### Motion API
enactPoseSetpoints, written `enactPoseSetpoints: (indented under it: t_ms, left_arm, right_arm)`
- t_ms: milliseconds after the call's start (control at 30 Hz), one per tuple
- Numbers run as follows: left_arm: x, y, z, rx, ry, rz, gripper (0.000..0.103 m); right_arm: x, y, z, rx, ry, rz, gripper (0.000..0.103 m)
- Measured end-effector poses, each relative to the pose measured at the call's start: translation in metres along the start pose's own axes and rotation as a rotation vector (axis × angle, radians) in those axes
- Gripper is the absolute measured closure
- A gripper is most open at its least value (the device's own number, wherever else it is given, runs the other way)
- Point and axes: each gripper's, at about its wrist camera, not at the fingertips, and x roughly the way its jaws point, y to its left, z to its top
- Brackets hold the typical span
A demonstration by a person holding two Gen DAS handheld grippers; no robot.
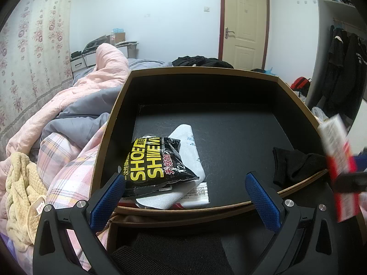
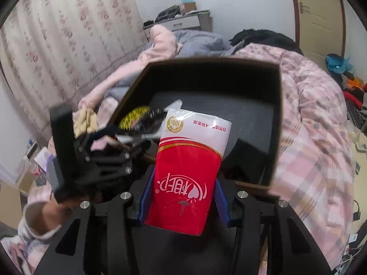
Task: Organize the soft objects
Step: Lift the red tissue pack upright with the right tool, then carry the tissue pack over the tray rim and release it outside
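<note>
- Right tongs (image 2: pixel 183 197) clamp a red-and-white soft tissue pack (image 2: pixel 187 171) above the black, brown-rimmed cardboard box (image 2: pixel 278 119).
- Left tongs (image 1: pixel 187 182) gape apart, empty, over the black shoe-wipes packet (image 1: pixel 156 162).

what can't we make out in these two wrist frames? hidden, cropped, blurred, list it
- Tissue pack: its near end sits behind the right gripper in the right wrist view; it is motion-blurred in the left wrist view.
- White cloth in the box: mostly under the shoe wipe packet.
- Flat packet: only one end shows from under the cloth, print too small to read.
- Black garment: partly cut off by the box's front edge.
- Left gripper: blurred in the right wrist view.
</note>
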Motion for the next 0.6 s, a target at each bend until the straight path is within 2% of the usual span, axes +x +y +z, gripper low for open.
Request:
enactPoseSetpoints:
  t_ms: [133,233,333,433,600]
  left_arm:
    - [-0.001,0.0,0.0,-0.001,-0.001,-0.001,0.0]
    - [0.0,-0.001,0.0,0.0,0.001,0.0,0.0]
    - [0.0,-0.001,0.0,0.0,0.0,0.0,0.0]
    - [0.0,-0.001,0.0,0.002,-0.001,0.001,0.0]
    - [0.0,-0.001,0.0,0.002,-0.002,0.002,0.0]
  right_arm:
    - [0.006,-0.009,-0.005,0.018,-0.008,-0.004,0.06]
    - [0.007,-0.005,-0.007,-0.024,-0.01,-0.034,0.06]
    - [0.018,0.001,-0.013,-0.076,0.025,-0.078,0.058]
    - [0.033,0.002,-0.023,-0.098,0.07,-0.08,0.058]
    - [0.043,0.015,-0.029,-0.194,0.117,-0.183,0.057]
